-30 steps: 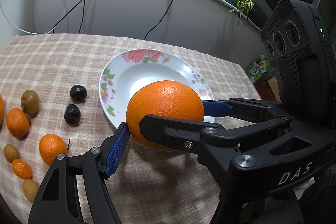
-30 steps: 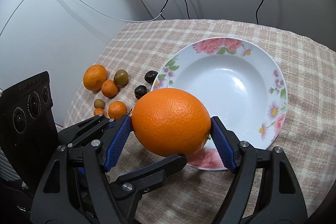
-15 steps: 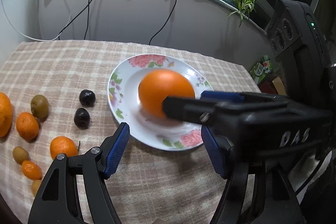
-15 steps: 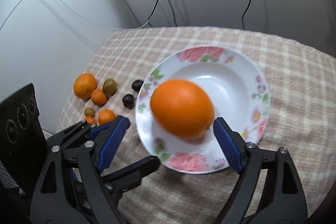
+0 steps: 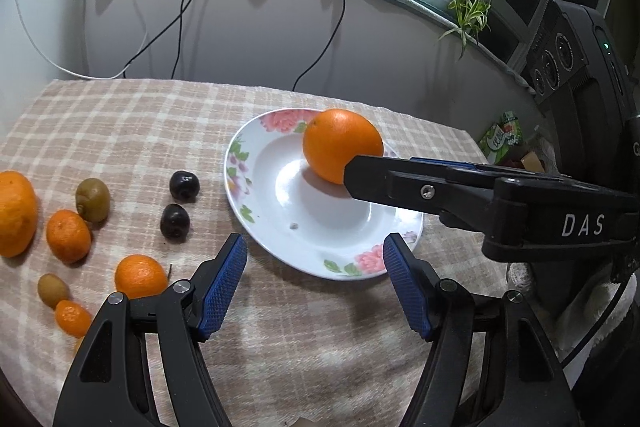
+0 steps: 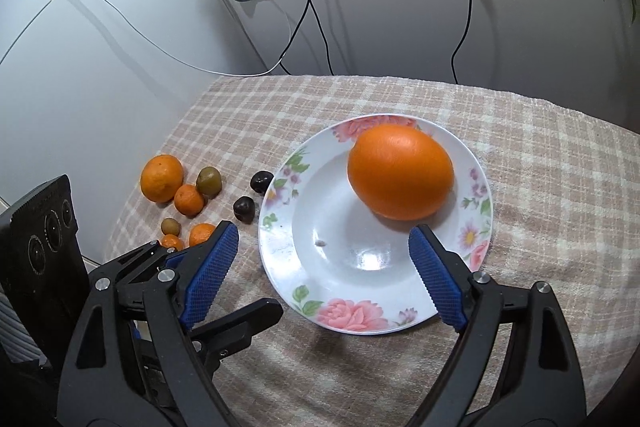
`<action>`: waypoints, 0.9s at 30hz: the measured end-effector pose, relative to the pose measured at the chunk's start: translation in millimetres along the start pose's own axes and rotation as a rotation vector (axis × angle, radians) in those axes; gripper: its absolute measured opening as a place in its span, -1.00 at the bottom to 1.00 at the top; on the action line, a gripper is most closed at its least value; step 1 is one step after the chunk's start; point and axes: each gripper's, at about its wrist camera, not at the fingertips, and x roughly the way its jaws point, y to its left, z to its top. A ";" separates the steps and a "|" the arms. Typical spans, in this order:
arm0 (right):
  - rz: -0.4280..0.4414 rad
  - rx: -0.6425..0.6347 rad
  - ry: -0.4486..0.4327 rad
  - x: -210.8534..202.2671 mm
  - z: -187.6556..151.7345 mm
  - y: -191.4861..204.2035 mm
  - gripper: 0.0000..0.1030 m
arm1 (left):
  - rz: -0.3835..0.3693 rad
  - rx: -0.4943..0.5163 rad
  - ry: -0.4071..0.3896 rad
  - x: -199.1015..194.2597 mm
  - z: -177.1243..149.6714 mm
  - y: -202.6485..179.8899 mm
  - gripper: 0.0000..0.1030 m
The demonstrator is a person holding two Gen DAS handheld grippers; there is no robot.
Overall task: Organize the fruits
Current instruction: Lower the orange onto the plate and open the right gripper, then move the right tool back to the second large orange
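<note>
White letters "DAS" on the black body of the right hand-held gripper (image 5: 408,171), no other legible text

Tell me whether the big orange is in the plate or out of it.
In. The big orange rests on the floral plate, toward its far side; right gripper is open, clear of it.

In the left wrist view, the right claw (image 5: 404,167) hides the big orange's (image 5: 340,147) lower right; the mandarin (image 5: 14,213) is cut off at the left edge.
</note>
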 end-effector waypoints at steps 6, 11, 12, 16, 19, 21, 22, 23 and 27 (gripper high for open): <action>0.003 -0.009 -0.002 0.6 0.2 5.9 0.74 | 0.009 -0.011 -0.011 -5.8 -2.0 6.0 0.37; 0.005 -0.018 -0.005 2.6 2.8 12.8 0.74 | 0.020 -0.023 -0.024 -11.9 -2.9 13.8 0.37; 0.006 -0.021 -0.005 3.3 3.7 14.8 0.74 | 0.022 -0.026 -0.026 -13.1 -2.9 15.8 0.37; 0.010 -0.029 -0.005 5.2 6.3 20.0 0.74 | 0.035 -0.038 -0.034 -17.4 -4.2 24.8 0.37; 0.014 -0.034 -0.005 7.3 9.4 25.3 0.74 | 0.050 -0.056 -0.039 -21.9 -6.3 35.4 0.37; 0.021 -0.042 -0.004 9.8 11.9 30.4 0.74 | 0.061 -0.071 -0.044 -25.1 -7.0 43.3 0.37; 0.023 -0.045 -0.003 11.2 12.8 33.4 0.74 | 0.065 -0.076 -0.045 -26.6 -7.4 46.4 0.37; 0.027 -0.053 -0.002 13.3 14.2 37.5 0.74 | 0.072 -0.084 -0.049 -28.7 -7.6 50.2 0.37; 0.040 -0.079 0.006 20.2 17.6 51.7 0.74 | 0.096 -0.110 -0.061 -36.4 -9.2 66.0 0.37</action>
